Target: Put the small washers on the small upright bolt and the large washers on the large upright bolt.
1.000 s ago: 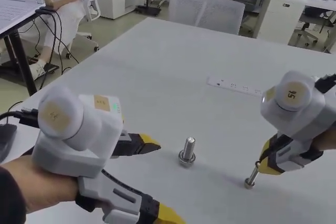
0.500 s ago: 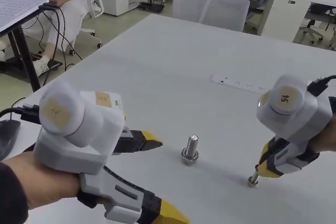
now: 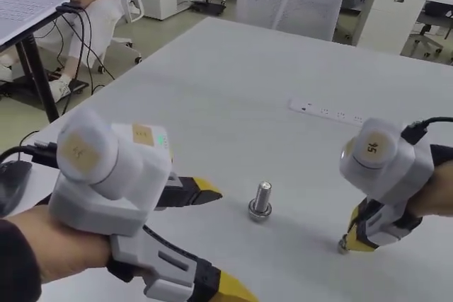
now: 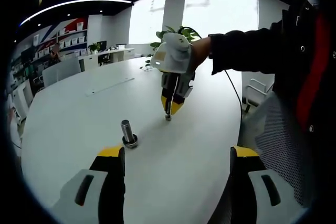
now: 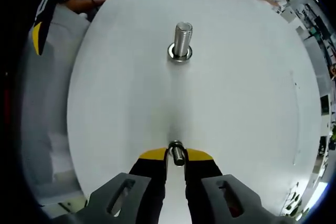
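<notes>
Both low: right tongs (image 5: 177, 157) pinch small bolt (image 5: 177, 151), left tongs (image 4: 178, 153) splayed.

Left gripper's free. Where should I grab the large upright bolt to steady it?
Take the large bolt by its threaded shank, above the washer at its base. Bring the open left gripper in level from the side: the shank stands upright.

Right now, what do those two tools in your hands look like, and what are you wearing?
The left gripper and right gripper match: white bodies, black jaws with yellow tips, and a tan round sticker on each. Each trails a black cable. The sleeves are dark.
</notes>
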Demonstrator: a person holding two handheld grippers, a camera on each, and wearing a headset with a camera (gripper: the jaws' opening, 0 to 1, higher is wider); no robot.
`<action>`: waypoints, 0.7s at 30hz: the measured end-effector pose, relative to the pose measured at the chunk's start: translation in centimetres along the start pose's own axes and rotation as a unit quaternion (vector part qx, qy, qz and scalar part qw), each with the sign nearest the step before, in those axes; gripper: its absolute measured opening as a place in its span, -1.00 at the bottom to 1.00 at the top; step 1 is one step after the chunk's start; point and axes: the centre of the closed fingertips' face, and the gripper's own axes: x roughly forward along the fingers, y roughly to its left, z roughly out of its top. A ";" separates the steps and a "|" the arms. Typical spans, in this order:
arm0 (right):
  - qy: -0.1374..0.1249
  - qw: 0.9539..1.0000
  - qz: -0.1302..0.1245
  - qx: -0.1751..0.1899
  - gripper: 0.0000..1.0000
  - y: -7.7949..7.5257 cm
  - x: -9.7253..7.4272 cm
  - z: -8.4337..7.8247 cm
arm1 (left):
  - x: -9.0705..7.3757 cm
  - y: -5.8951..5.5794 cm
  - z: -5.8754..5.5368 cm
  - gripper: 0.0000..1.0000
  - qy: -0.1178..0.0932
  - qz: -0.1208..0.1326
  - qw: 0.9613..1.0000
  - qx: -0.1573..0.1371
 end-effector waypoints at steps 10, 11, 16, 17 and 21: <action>0.004 1.000 0.004 -0.003 -0.73 0.1 0.5 -0.1 | 0.1 0.1 -0.1 0.64 0.002 0.000 1.000 -0.002; 0.002 1.000 0.004 -0.003 -0.73 0.1 0.5 0.0 | 0.1 0.1 -0.1 0.64 0.002 -0.001 1.000 -0.002; 0.003 1.000 0.003 -0.005 -0.73 0.1 0.5 0.0 | 0.1 0.1 -0.1 0.63 0.003 -0.001 1.000 -0.001; 0.003 1.000 0.003 -0.004 -0.73 0.1 0.5 0.0 | 0.1 0.0 -0.1 0.63 0.003 -0.001 1.000 -0.001; -0.001 1.000 0.003 -0.001 -0.70 0.1 0.4 0.0 | 0.1 0.0 -0.1 0.63 0.003 -0.001 1.000 -0.001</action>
